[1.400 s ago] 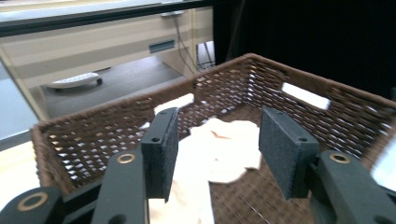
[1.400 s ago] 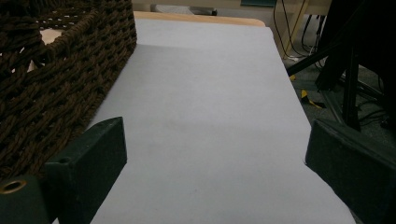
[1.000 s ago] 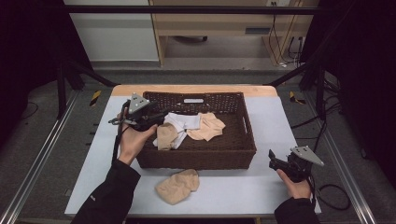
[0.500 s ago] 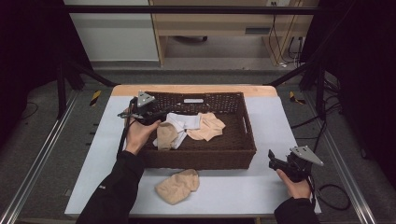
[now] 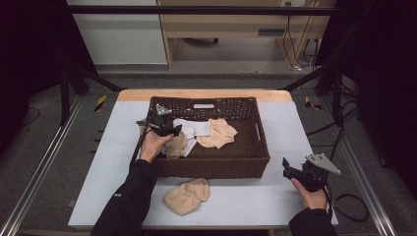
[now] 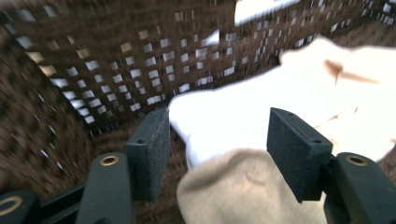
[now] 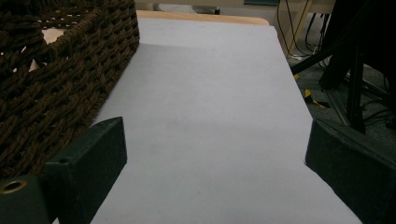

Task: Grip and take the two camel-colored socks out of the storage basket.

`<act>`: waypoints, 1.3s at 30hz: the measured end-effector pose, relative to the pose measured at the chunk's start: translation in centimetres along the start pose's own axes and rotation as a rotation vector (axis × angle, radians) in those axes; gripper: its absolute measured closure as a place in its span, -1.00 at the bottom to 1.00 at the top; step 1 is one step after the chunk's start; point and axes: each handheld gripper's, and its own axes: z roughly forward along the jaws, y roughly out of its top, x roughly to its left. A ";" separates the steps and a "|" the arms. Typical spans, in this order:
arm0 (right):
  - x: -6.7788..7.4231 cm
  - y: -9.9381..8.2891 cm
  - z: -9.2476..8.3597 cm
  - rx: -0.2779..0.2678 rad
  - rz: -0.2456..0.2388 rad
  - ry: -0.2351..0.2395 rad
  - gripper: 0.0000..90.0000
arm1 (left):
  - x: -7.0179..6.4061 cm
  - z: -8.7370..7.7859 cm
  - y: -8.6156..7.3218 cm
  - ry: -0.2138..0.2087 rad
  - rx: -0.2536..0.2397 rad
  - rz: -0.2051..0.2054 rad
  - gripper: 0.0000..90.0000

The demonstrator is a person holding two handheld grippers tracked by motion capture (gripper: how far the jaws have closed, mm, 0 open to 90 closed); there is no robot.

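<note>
A dark wicker basket (image 5: 211, 160) stands on the table and holds a white sock (image 5: 195, 129), a peach sock (image 5: 220, 133) and a tan sock (image 5: 177, 145). My left gripper (image 5: 171, 132) reaches down into the basket's left part. In the left gripper view its jaws (image 6: 219, 154) stand wide apart and have just been opening. The white sock (image 6: 224, 121) and the tan sock (image 6: 243, 191) lie between them, and the pads do not press on either. At the table's right front edge my right gripper (image 5: 291, 172) rests open, with only bare table between its pads (image 7: 215, 163).
Another peach sock (image 5: 188, 195) lies on the grey table (image 5: 236, 206) in front of the basket. The basket's wall (image 7: 56, 79) rises just left of the right gripper. Dark frame legs and cables stand off the table's right side.
My left gripper has moved rightward and lower, from the basket's left rim down over the socks inside. The right hand has kept still.
</note>
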 end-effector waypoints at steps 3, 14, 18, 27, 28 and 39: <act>0.1 0.0 0.0 0.000 -0.001 0.002 -0.87 | -0.1 0.2 -0.1 0.004 0.021 0.017 -0.17; 0.2 0.0 0.1 0.001 -0.008 0.003 -0.86 | -0.2 1.2 -0.5 0.014 0.091 0.033 -0.12; 0.2 0.0 0.0 0.001 -0.005 0.005 -0.86 | -0.3 1.2 -0.5 0.007 0.100 0.050 0.23; 0.2 0.0 -0.1 -0.002 0.000 0.007 -0.86 | -0.5 0.9 -0.5 -0.012 0.142 0.019 0.80; 0.2 0.0 -0.1 -0.002 0.000 0.007 -0.86 | -0.5 0.9 -0.5 -0.012 0.142 0.019 0.83; 0.1 0.1 -0.2 -0.002 0.004 0.006 -0.86 | -1.1 -1.4 0.3 -0.065 -0.018 -0.002 0.93</act>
